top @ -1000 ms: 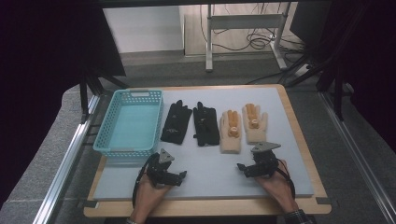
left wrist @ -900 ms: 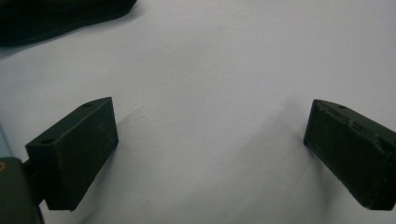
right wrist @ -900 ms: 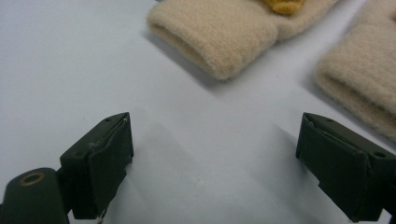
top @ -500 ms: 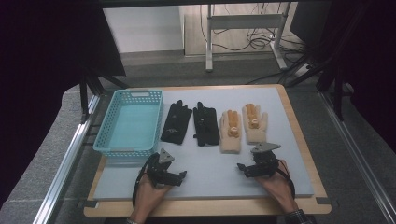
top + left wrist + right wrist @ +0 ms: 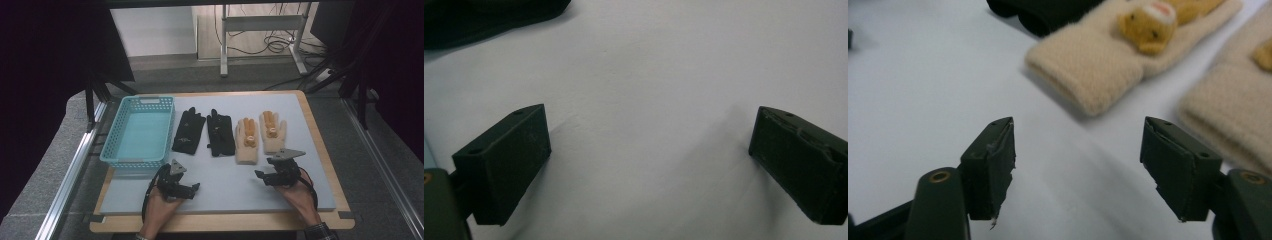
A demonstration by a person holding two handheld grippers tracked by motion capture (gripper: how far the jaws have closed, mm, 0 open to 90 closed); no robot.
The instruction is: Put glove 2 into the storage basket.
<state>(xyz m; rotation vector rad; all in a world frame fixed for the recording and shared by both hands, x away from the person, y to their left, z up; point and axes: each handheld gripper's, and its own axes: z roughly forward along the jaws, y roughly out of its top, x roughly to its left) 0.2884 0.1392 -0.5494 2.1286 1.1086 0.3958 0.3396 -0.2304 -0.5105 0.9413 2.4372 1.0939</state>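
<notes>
Seen from above, four gloves lie in a row on the pale grey bench (image 5: 310,150) beside a turquoise plastic basket (image 5: 137,132). The right tongs (image 5: 261,176) rest just short of the cream knitted glove with a bear figure (image 5: 247,141). The right gripper view shows the bear's face (image 5: 1148,20); its jaws have just been closing, still spread, nothing between them. The left tongs (image 5: 649,165) stand spread over bare bench. No writing is readable.

- A wooden-edged table (image 5: 320,135) with a pale grey top stands on a grey speckled floor (image 5: 45,190).
- Beyond the table, a metal frame (image 5: 260,22) and loose cables (image 5: 270,45) stand in lit space.
- Dark curtains (image 5: 45,60) hang either side of the table.
</notes>
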